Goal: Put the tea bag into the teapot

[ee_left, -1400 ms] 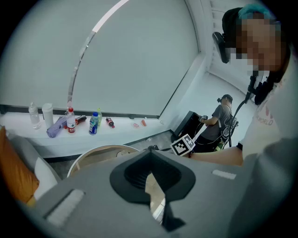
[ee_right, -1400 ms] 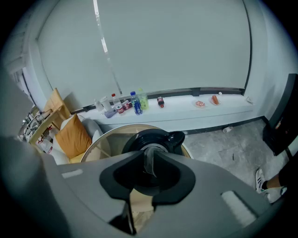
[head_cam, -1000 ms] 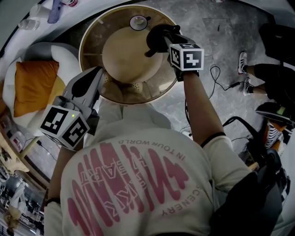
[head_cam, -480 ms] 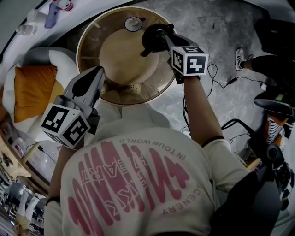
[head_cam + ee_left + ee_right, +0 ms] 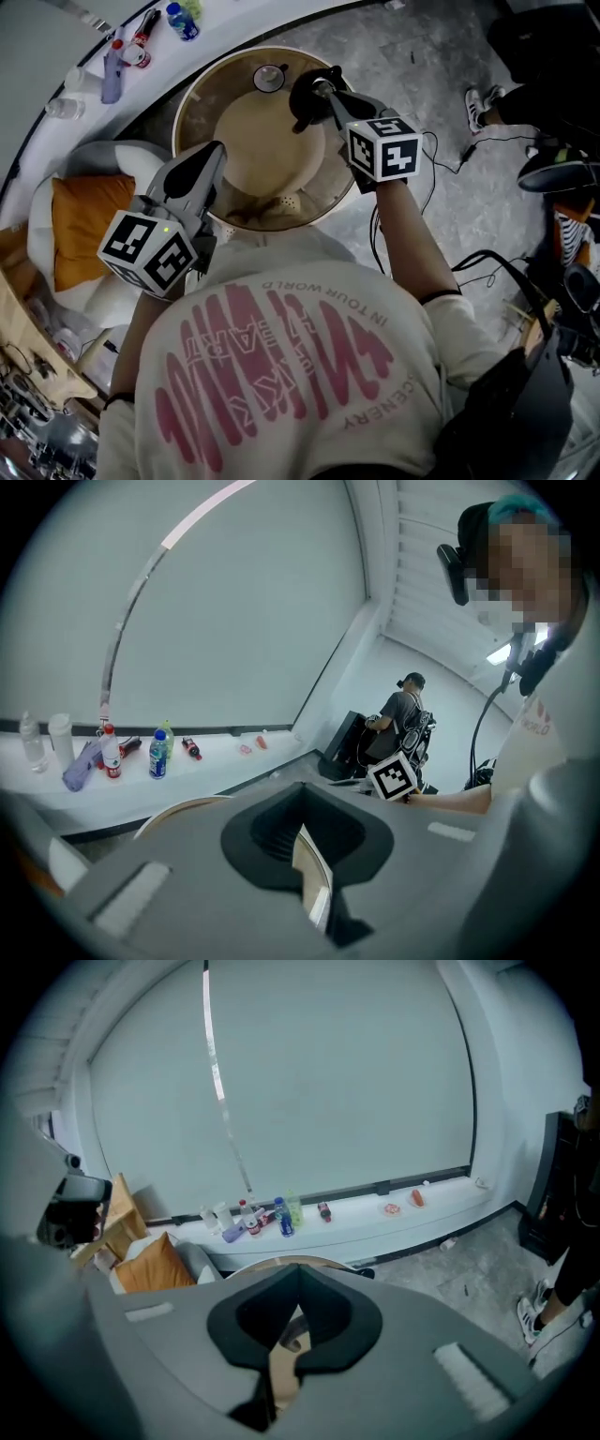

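Little was changed; the left hand-held gripper (image 5: 208,157) and right hand-held gripper (image 5: 307,94) were kept closed, empty; the small white round teapot (image 5: 269,78) at 12 o'clock was left untouched.

Tea bag: not made out in any view.
Teapot (image 5: 269,78): too small to tell lid or spout; the right gripper (image 5: 307,94) covers the spot just beside it.
Tabletop (image 5: 202,94): near rim hidden under the person's shoulder (image 5: 281,253) and the left gripper (image 5: 208,157); both gripper views show only a sliver of it past the gripper bodies.
Bottles (image 5: 157,754): labels too small to read.
Orange cushion (image 5: 80,225): one corner behind the left gripper's marker cube (image 5: 150,253).
Person at the back (image 5: 401,710): small, legs hidden.
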